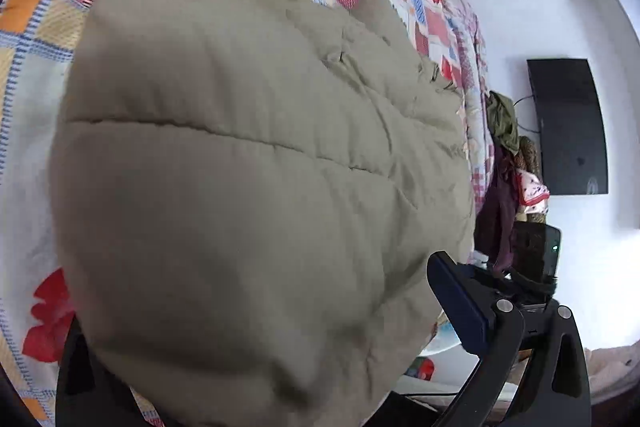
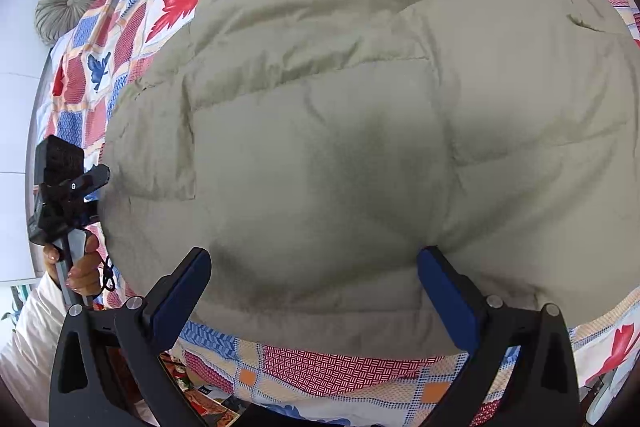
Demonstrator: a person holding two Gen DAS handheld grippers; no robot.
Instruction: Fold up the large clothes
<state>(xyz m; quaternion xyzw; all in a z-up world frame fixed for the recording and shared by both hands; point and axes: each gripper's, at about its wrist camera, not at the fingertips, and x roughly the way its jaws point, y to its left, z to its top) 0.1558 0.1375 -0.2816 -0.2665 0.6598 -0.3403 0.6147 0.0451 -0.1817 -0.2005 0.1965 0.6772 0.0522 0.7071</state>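
A large khaki padded jacket (image 2: 340,131) lies spread on a bed and fills both views; it also shows in the left wrist view (image 1: 240,163). My right gripper (image 2: 314,291) is open, its blue pads astride the jacket's near edge, pressing into the padding. My left gripper (image 1: 256,307) is at the jacket's side edge; its right finger (image 1: 460,303) shows, the left one is hidden under the bulging fabric. In the right wrist view the left gripper (image 2: 94,179) sits at the jacket's left edge, held by a hand.
The bed has a patchwork quilt (image 2: 320,367) with red and blue leaves. A round grey cushion (image 2: 68,5) lies at the head. A black TV (image 1: 568,127) hangs on the white wall, with a pile of clothes (image 1: 508,163) below it.
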